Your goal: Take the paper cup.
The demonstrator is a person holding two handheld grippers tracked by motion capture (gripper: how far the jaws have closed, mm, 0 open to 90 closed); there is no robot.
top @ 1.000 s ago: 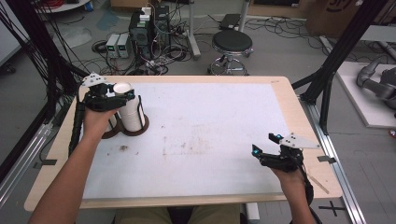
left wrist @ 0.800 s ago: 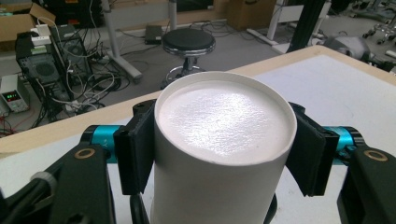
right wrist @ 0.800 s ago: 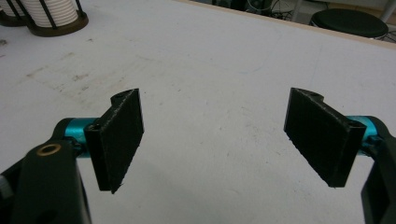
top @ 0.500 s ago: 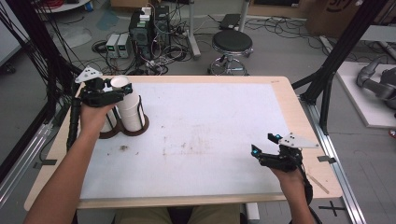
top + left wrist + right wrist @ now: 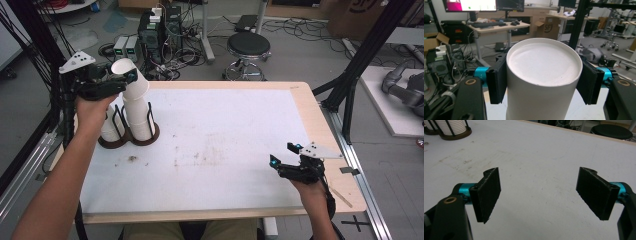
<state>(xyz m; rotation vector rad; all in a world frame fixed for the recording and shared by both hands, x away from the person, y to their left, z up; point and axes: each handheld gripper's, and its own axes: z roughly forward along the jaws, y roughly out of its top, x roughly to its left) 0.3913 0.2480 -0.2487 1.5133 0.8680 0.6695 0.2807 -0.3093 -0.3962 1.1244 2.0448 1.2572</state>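
Black right gripper [image 5: 285, 156] seen nearest, low over the white table top [image 5: 225, 145] at its near right corner, held level by one hand with forearm entering from the bottom edge. Jaws spread wide in the right gripper view, nothing between the pads [image 5: 489, 192], bare table beneath.

Farther off, at the far left corner: left gripper [image 5: 125, 79] held high, forearm stretched forward and upward, wrist level. Jaws clamped on one white paper cup [image 5: 131, 75], pads [image 5: 497, 81] pressed against both sides just below its closed end, as the left gripper view shows; jaws closing within the last moments. Cup held bottom-up and tilted, at the top of the stack [image 5: 139, 117].

Count: two grippers, two hands; two dark wire cup holders [image 5: 129, 140] side by side, each with a stack of white cups; number of cups per stack not readable.
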